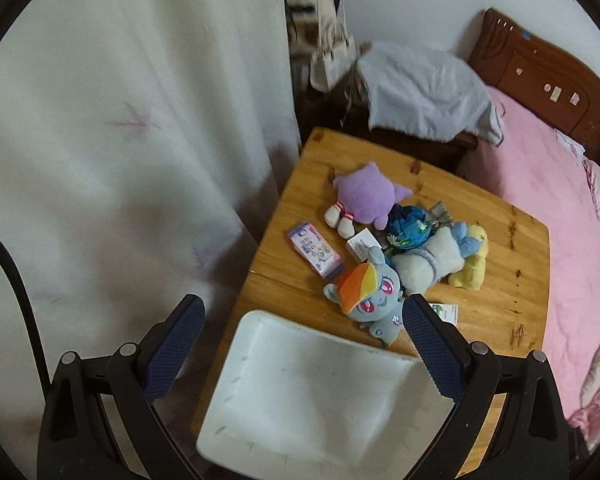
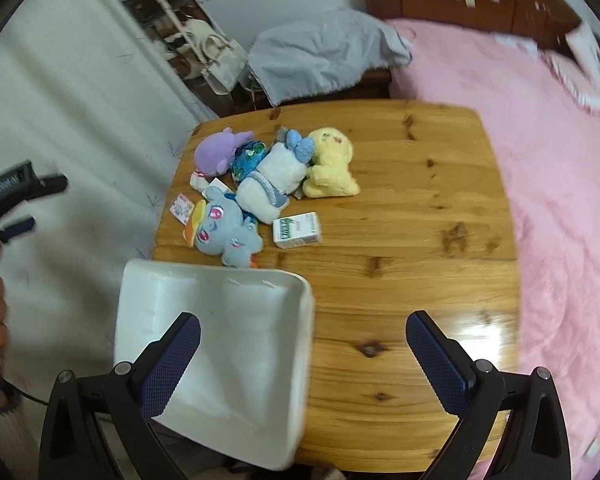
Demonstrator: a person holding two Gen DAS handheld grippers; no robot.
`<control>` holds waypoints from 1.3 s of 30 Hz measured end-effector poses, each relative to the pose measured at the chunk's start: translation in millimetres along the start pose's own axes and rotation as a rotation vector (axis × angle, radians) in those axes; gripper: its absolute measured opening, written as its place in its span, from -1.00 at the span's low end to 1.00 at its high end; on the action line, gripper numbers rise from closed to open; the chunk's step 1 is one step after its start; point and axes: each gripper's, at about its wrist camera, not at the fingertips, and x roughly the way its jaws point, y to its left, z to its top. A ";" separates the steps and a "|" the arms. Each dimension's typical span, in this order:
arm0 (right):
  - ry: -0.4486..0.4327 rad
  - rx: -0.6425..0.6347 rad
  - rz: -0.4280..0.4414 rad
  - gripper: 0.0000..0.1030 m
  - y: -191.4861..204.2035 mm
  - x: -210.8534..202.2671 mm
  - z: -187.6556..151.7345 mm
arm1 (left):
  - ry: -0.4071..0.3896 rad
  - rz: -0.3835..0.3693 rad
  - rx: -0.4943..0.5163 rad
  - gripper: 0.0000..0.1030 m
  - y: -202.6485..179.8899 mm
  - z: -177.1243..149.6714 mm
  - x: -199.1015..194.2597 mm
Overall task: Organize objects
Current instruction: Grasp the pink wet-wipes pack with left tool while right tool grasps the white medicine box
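Note:
A white tray (image 1: 260, 360) lies empty at the near left corner of the wooden table (image 1: 500, 280). Beyond it lie a blue pony plush with a rainbow mane (image 1: 370, 296), a white plush (image 1: 424, 264), a yellow plush (image 1: 470, 268), a purple plush (image 1: 362, 196), a blue pouch (image 1: 410, 226) and small boxes (image 1: 314, 250). My left gripper (image 1: 302, 352) is open and empty above the tray. My right gripper (image 2: 302, 364) is open and empty above the tray's right edge (image 2: 306, 352). The pony (image 2: 224, 232) and a green-and-white box (image 2: 298, 230) show in the right wrist view.
A pink bed (image 2: 560, 160) runs along the table's right side, with a wooden headboard (image 1: 540, 68). A grey cloth (image 1: 424, 88) covers a nightstand behind the table. A white curtain (image 1: 120, 140) hangs at the left. The left gripper's body (image 2: 12, 200) shows at the left edge.

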 end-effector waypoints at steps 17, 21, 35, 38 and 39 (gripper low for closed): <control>0.185 0.591 0.132 0.80 -19.9 162.3 74.1 | 0.341 -0.153 -0.360 0.89 33.6 44.4 217.5; 0.221 0.694 0.149 0.65 -28.2 190.2 74.6 | 0.408 -0.149 -0.426 0.59 34.1 38.0 243.1; 0.312 0.766 0.043 -0.07 -30.7 235.8 69.6 | 0.450 -0.086 -0.471 0.45 14.1 36.0 263.3; 0.326 0.758 0.030 -0.18 -30.3 240.0 65.7 | 0.474 -0.074 -0.445 0.22 5.2 33.1 266.9; 0.325 0.751 0.024 -0.24 -30.1 240.3 65.0 | 0.462 -0.061 -0.433 0.16 2.6 33.5 264.6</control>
